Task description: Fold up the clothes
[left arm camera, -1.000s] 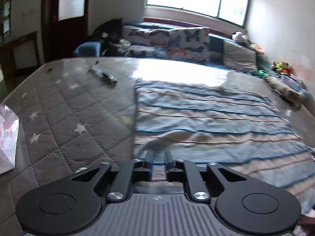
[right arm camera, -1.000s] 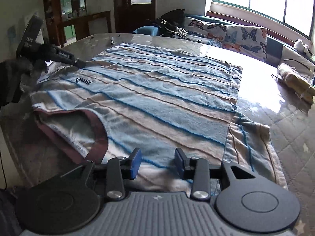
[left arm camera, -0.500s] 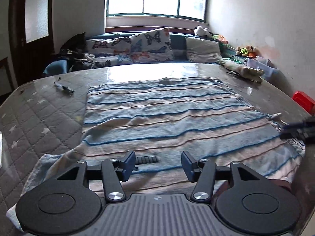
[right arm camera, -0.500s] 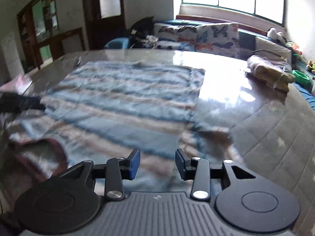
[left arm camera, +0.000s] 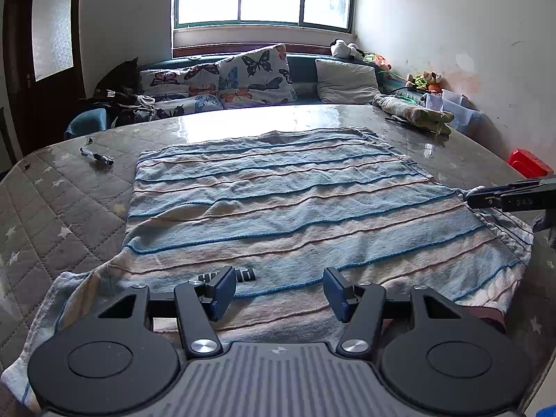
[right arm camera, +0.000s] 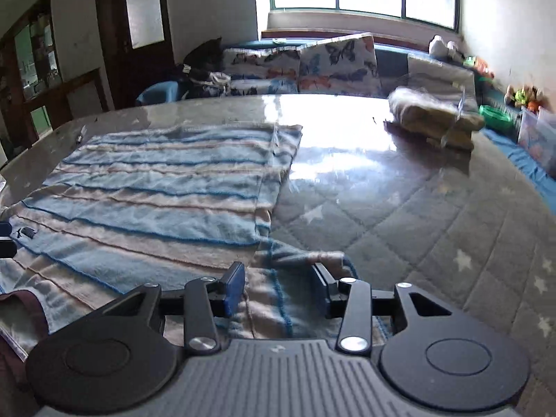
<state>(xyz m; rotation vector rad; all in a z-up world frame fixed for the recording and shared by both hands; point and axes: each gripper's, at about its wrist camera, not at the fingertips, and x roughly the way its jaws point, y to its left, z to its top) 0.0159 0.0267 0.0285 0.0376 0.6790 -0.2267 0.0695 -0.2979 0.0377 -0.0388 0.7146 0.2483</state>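
A blue and beige striped shirt (left arm camera: 278, 201) lies flat on the quilted grey bed (left arm camera: 62, 208). It also shows in the right wrist view (right arm camera: 156, 201). My left gripper (left arm camera: 279, 286) is open and empty, low over the shirt's near chest area by a small dark logo (left arm camera: 229, 275). My right gripper (right arm camera: 278, 286) is open and empty over the shirt's right sleeve (right arm camera: 305, 260). The right gripper also shows from the side in the left wrist view (left arm camera: 510, 198), at the shirt's right edge. The maroon collar (right arm camera: 24, 309) shows at lower left.
A black pen (left arm camera: 95, 157) lies on the bed left of the shirt. A folded garment (left arm camera: 413, 113) sits at the far right of the bed. Butterfly pillows (left arm camera: 243, 80) line a sofa behind. A red box (left arm camera: 528, 163) sits at the right edge.
My left gripper opened from nearly shut and swung to face the shirt squarely. My right gripper moved right, from the shirt's body to over the right sleeve.
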